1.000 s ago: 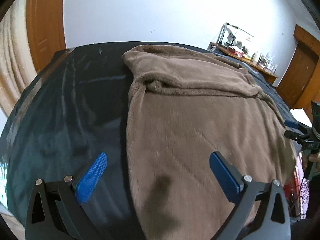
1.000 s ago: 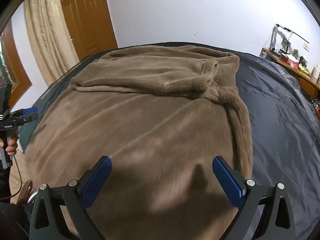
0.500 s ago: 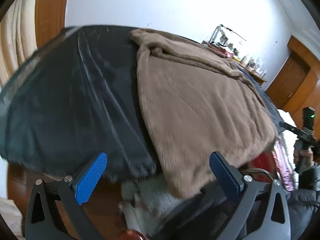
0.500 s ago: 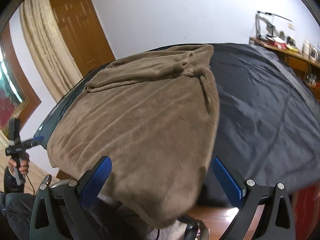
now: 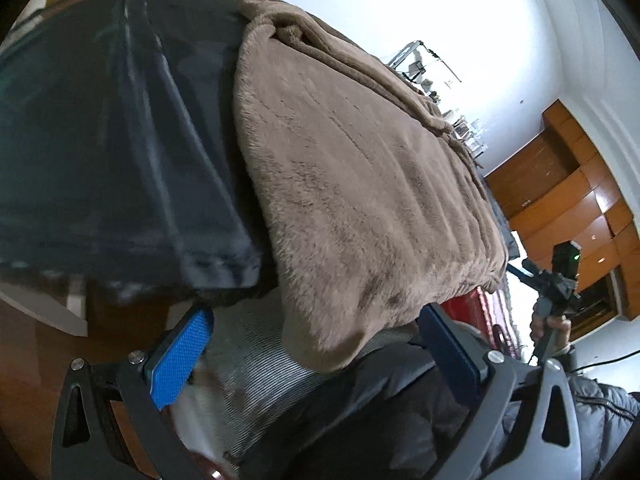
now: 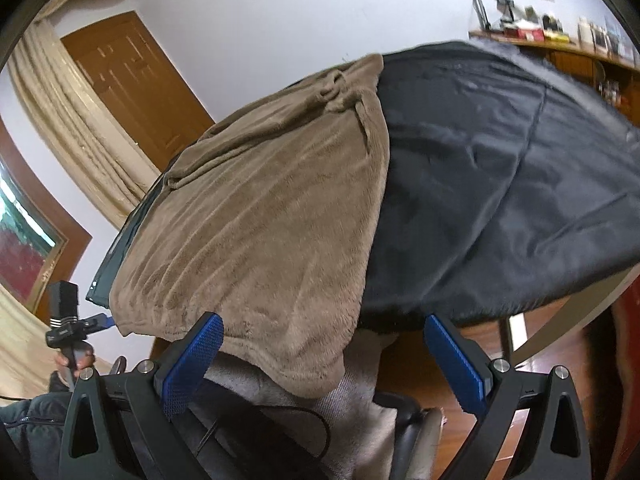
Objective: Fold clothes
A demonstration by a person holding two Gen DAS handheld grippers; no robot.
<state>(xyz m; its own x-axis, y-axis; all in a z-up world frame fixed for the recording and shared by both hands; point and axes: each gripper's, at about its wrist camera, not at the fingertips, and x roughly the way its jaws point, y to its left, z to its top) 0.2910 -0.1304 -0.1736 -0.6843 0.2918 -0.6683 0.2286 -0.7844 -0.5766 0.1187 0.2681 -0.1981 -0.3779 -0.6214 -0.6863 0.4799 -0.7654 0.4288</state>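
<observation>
Plush brown garment spread on a dark-covered table, both my grippers spread wide and empty below its near edge.

Left wrist: my left gripper (image 5: 316,356) gapes beneath the brown fleece garment (image 5: 360,184), whose fuzzy hem droops over the edge of the black, sheeny table cover (image 5: 120,140); white wall, wooden cabinets (image 5: 580,200) behind; right wrist: my right gripper (image 6: 322,360) gapes too; garment (image 6: 272,220) lies left on the cover (image 6: 500,184); wooden door (image 6: 136,88), cream curtain (image 6: 68,112).
</observation>
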